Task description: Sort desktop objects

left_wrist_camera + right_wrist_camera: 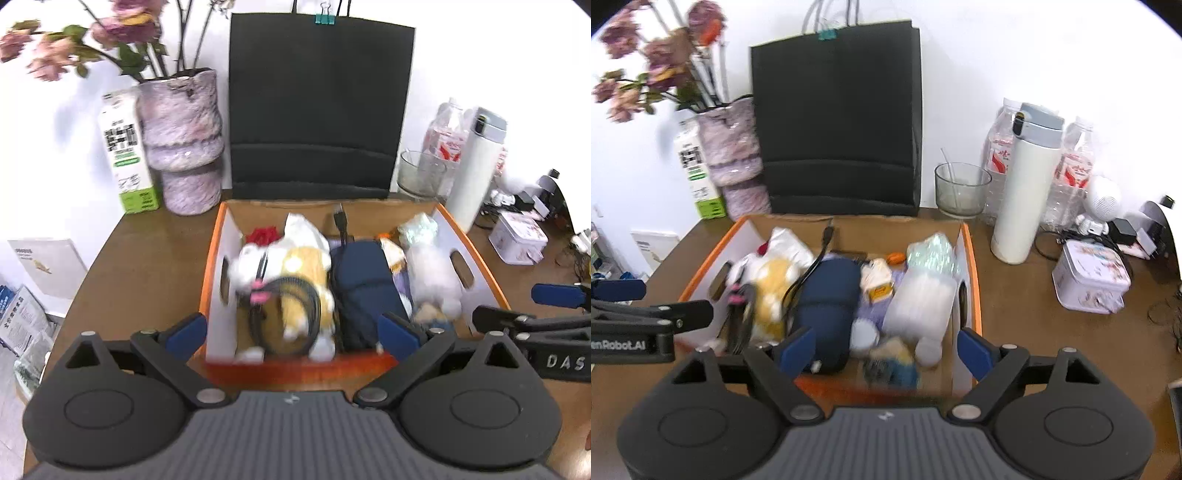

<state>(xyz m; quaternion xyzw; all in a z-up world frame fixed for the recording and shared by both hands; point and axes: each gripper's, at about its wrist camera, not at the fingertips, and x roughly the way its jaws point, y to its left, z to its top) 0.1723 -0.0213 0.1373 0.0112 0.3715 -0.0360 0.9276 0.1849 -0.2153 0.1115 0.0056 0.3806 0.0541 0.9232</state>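
Note:
An orange-rimmed cardboard box (212, 258) (971, 266) sits on the brown desk, full of things. It holds a white-and-yellow plush toy (295, 266) (772, 280), a coiled black cable (291, 314), a dark blue pouch (364, 288) (827, 302), a white fluffy toy (432, 273) and a clear plastic pack (919, 295). My left gripper (291, 332) is open and empty above the box's near edge. My right gripper (886, 349) is open and empty above the box's near right part. Each gripper shows at the edge of the other's view.
Behind the box stand a black paper bag (317, 110) (838, 118), a pink vase with flowers (184, 144), a green-white carton (127, 151), a glass cup (962, 190), water bottles (1075, 170) and a white thermos (1025, 188). A small printed tin (1089, 277) sits at right.

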